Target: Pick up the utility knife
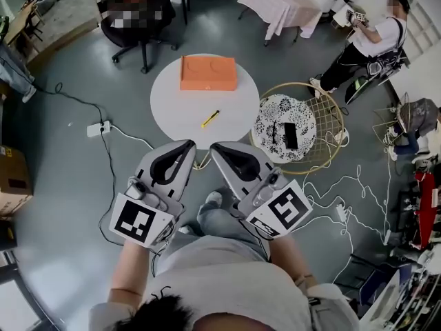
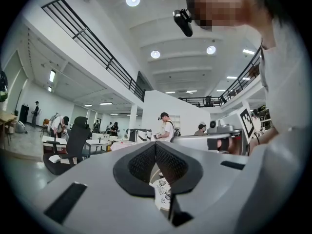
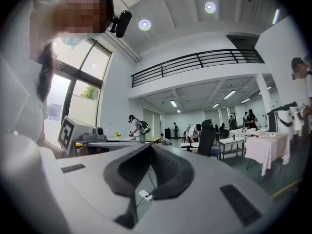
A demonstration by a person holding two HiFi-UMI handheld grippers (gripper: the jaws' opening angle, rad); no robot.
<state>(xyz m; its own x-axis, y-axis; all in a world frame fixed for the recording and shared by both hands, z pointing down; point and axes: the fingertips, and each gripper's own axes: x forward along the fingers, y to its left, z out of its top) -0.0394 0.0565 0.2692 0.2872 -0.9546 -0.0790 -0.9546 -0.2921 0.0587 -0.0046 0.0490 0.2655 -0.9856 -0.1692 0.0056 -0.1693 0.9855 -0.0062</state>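
Head view: yellow utility knife (image 1: 211, 118) flat on the round white counter (image 1: 172, 102), on the near side of the orange box (image 1: 208, 72). Left tongs (image 1: 187, 145) and right tongs (image 1: 216, 147) side by side by the counter's near edge, apart from the knife.

Left gripper view: left tongs (image 2: 156, 144) closed tip to tip, nothing gripped.

Right gripper view: right tongs (image 3: 150, 146) likewise closed, empty.
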